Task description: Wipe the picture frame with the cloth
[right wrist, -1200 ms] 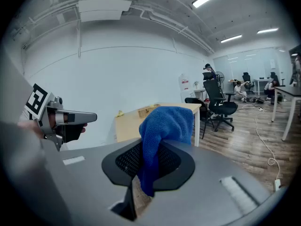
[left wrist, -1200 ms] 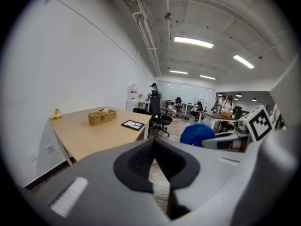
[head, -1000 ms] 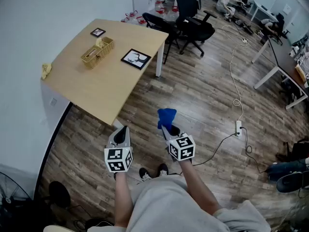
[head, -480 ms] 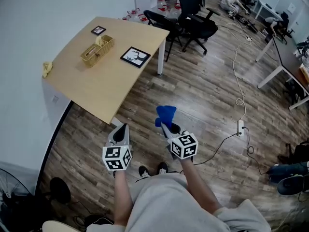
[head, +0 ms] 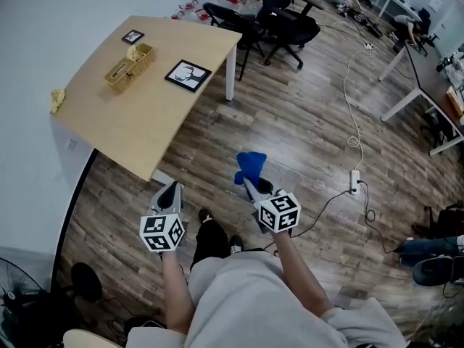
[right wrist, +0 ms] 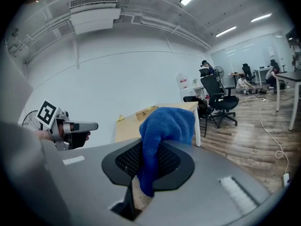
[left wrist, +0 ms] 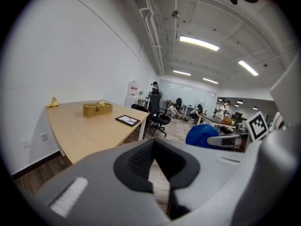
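The black picture frame (head: pixel 188 75) lies flat on the wooden table (head: pixel 138 122) near its far right side; the left gripper view also shows this picture frame (left wrist: pixel 128 120). My right gripper (head: pixel 247 185) is shut on a blue cloth (head: pixel 251 166) that sticks up from its jaws, held over the floor well short of the table. In its own view the blue cloth (right wrist: pixel 164 126) hangs out between the closed jaws of the right gripper (right wrist: pixel 146 175). My left gripper (head: pixel 170 193) is shut and holds nothing, just off the table's near corner. Its own view confirms the left gripper (left wrist: pixel 155 160) is empty.
On the table stand a woven basket (head: pixel 129 67), a small second frame (head: pixel 133 37) and a yellow rag (head: pixel 56 100) at the left edge. Black office chairs (head: pixel 279 22) stand beyond the table. A power strip (head: pixel 354 182) and cable lie on the floor to the right.
The person has stepped forward, one leg now showing between the grippers. The table has shifted up and left in view. The left gripper dropped lower and left; the cloth stays gripped.
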Demonstrator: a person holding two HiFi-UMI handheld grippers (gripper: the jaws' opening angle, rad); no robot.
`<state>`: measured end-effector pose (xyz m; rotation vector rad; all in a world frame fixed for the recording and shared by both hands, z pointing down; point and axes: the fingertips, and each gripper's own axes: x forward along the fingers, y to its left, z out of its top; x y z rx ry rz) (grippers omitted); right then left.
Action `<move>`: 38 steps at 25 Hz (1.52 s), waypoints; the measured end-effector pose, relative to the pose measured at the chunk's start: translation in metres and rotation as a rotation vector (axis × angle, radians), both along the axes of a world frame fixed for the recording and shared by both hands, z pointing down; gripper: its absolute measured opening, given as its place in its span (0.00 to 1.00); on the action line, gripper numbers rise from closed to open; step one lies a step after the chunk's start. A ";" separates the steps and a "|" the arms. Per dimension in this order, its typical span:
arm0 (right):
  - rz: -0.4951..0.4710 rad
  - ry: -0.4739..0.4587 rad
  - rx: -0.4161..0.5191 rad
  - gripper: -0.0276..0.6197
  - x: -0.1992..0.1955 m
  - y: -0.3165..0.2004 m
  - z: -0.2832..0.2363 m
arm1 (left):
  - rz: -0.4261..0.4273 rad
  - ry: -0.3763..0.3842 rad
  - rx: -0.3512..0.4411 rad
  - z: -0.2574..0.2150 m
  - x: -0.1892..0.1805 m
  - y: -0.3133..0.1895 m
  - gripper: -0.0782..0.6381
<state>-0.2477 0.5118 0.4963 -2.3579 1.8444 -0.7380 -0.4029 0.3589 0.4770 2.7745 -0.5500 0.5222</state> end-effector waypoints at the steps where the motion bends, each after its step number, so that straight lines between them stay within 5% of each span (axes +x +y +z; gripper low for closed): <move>1: 0.007 -0.007 0.002 0.11 0.005 0.000 0.001 | 0.008 0.001 0.007 0.000 0.005 -0.001 0.18; 16: 0.061 -0.022 -0.025 0.11 0.092 -0.074 0.015 | 0.033 0.017 0.005 0.005 0.111 -0.104 0.18; 38: -0.014 -0.018 -0.156 0.11 0.234 -0.330 0.032 | 0.064 -0.001 -0.117 0.027 0.281 -0.351 0.18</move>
